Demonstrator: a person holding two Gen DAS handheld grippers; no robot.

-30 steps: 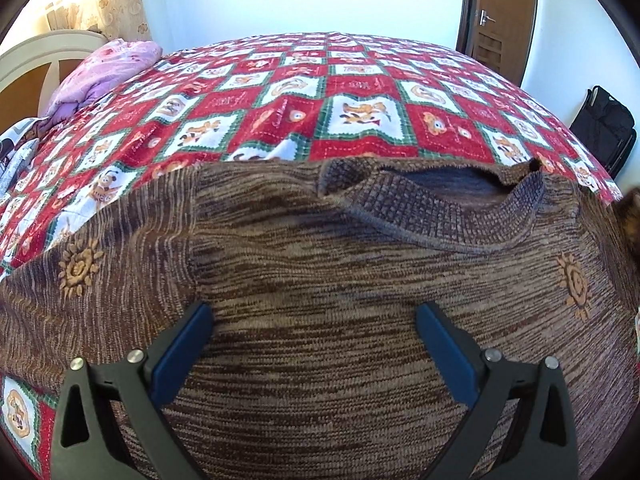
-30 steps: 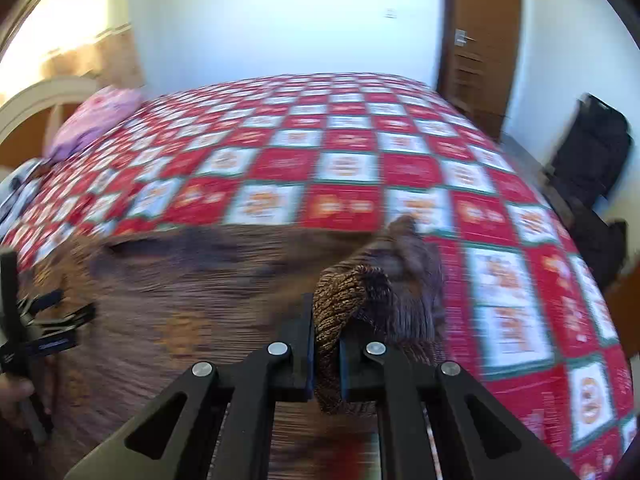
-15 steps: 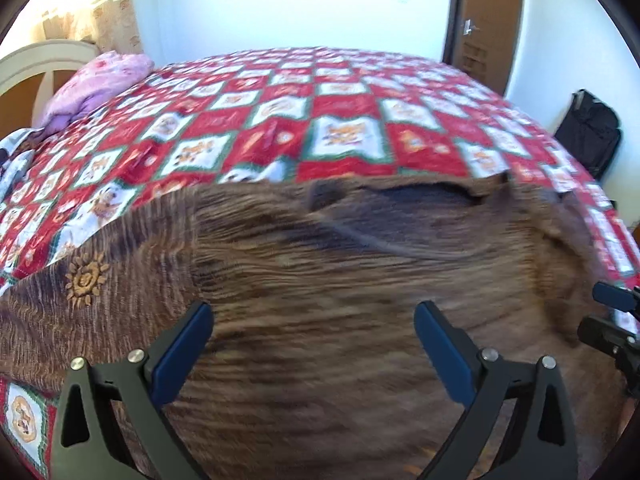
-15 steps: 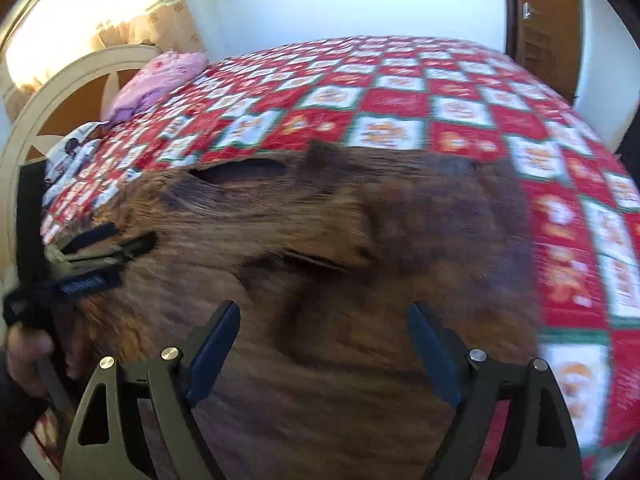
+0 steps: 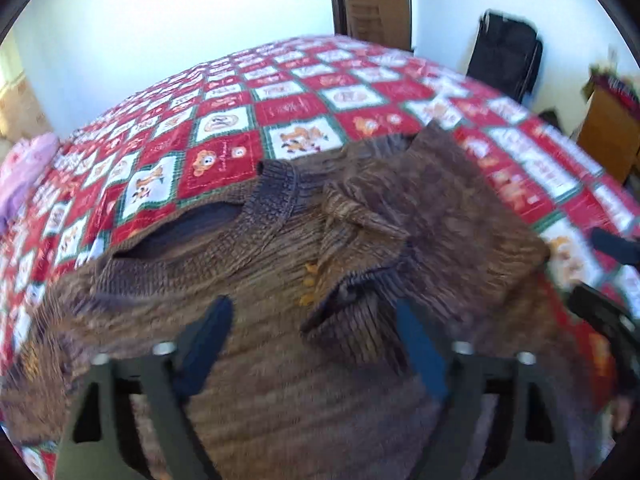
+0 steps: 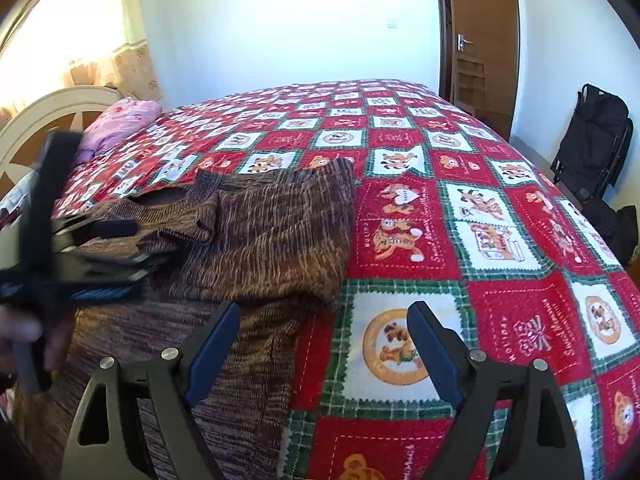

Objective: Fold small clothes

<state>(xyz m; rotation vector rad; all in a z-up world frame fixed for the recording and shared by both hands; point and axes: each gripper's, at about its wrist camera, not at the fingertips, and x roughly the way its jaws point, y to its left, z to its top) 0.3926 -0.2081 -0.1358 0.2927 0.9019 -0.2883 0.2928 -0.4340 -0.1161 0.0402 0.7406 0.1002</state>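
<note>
The right gripper (image 6: 324,344) is showing two matte black finger arms shaped like long triangles, each with a triangular cut-out and two round silver screw heads near the top. Flat blue pads (image 6: 212,348) are lining the inner faces of its fingers. The left gripper (image 5: 316,344) is wearing the same black frame, silver screws and dark blue pads (image 5: 208,340), blurred here. Seen from the right wrist camera, it is showing thin black stacked plates, a tall black upright bar and a blue part underneath.
</note>
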